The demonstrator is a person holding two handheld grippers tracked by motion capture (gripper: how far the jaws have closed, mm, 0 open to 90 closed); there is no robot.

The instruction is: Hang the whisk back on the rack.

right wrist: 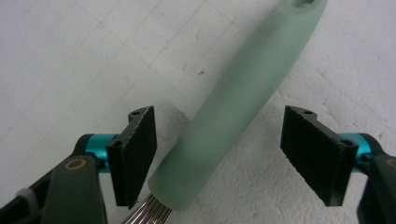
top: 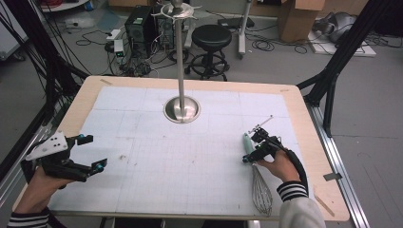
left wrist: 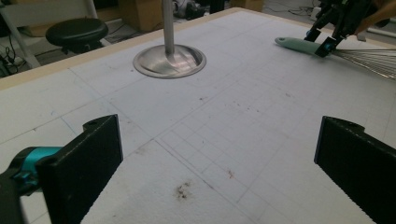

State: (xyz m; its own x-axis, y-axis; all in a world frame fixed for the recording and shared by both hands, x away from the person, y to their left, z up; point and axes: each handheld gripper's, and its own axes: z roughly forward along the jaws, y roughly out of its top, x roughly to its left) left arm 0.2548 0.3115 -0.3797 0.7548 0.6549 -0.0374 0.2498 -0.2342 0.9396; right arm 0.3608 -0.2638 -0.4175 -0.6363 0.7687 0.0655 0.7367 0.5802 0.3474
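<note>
A whisk (top: 260, 187) with a pale green handle (top: 247, 142) lies on the white grid mat (top: 157, 156) at the right, wires toward the front edge. My right gripper (top: 251, 147) straddles the lower part of the handle (right wrist: 247, 93), close to where the wires begin. It is open: the left pad stands close beside the handle and the right pad is well clear of it. Over the table's left side my left gripper (top: 94, 153) hovers open, with bare mat between its jaws (left wrist: 217, 158). Far off in the left gripper view are the whisk (left wrist: 299, 45) and the right gripper (left wrist: 327, 39).
A metal pole on a round steel base (top: 182, 110) rises from the mat's far middle, also in the left gripper view (left wrist: 169, 61). The wooden table's rim (top: 313, 142) frames the mat. A stool (top: 211, 35) and cables sit on the floor beyond.
</note>
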